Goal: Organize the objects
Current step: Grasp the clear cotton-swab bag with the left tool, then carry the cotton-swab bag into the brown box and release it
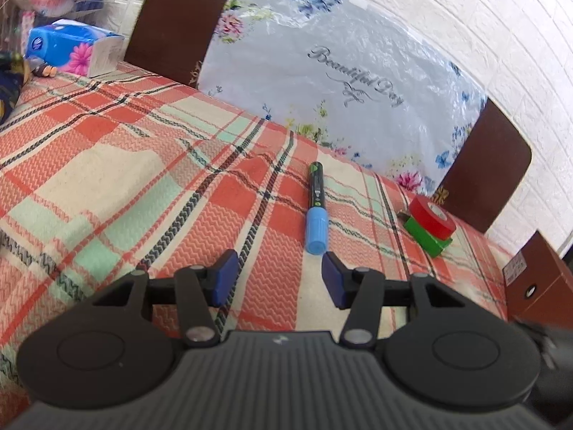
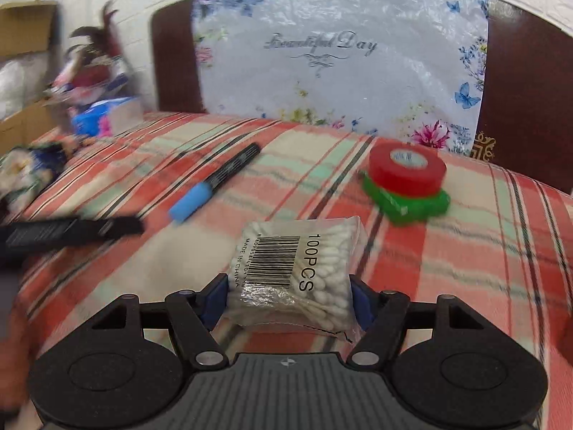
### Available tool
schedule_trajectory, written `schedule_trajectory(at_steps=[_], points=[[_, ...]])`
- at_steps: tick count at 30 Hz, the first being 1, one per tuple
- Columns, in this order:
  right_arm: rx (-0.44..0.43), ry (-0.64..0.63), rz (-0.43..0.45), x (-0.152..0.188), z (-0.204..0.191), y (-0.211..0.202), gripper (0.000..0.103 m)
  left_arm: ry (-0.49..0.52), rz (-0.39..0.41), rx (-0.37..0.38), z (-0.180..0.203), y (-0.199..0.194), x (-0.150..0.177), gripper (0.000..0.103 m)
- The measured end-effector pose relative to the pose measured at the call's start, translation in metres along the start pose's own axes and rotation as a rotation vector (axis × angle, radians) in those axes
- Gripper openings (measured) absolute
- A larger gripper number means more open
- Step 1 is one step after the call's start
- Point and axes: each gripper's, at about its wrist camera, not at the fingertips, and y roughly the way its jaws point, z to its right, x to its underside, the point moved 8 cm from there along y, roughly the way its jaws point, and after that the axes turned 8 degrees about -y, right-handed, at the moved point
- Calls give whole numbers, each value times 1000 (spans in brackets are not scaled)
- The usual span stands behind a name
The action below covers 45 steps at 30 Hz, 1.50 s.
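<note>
A black marker with a blue cap lies on the plaid bedcover, just ahead of my left gripper, which is open and empty. A red tape roll sits on a green box to the right. In the right wrist view my right gripper is shut on a clear bag of cotton swabs marked 100PCS, held above the cover. The marker lies ahead to the left, the red tape on the green box ahead to the right.
A flat black box lies at the left. A blue tissue pack and clutter sit at the far left corner. The headboard with a plastic-wrapped floral panel bounds the far side. A brown box stands at the right edge.
</note>
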Motion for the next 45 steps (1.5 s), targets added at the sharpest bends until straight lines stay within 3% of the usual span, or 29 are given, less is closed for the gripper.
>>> schedule_trajectory(at_steps=[3,6,9,12,18,19,21,23,26,30,33,41,43,45], points=[[-3,-4,5,27,-8,-35,68,57,-50,-17,16,0,4,58],[10,61,8,47,-3,-60,68,6,-141,91,43,-7,17,58],[50,118,11,60,6,-74,85,1,-217,186,79,-19,35,57],[56,136,19,68,9,-80,85,17,-297,249,108,-30,56,58],[67,115,20,74,7,-82,88,83,-461,220,130,-23,107,57],[70,110,21,74,7,-81,88,103,-444,215,132,-23,110,56],[74,86,27,74,6,-79,68,110,-459,235,140,-22,114,45],[78,72,34,71,6,-80,68,110,-463,235,147,-23,110,42],[120,76,91,65,15,-90,67,172,-406,296,180,-35,92,42],[299,4,264,39,37,-126,68,266,-321,407,241,-48,71,42],[413,23,347,27,68,-149,68,323,-311,475,289,-44,71,42],[646,150,370,48,172,-197,68,465,-374,614,408,-23,123,44],[693,185,352,60,198,-204,68,516,-388,605,427,-14,142,52],[724,210,312,73,220,-203,76,563,-373,542,434,-1,158,52]])
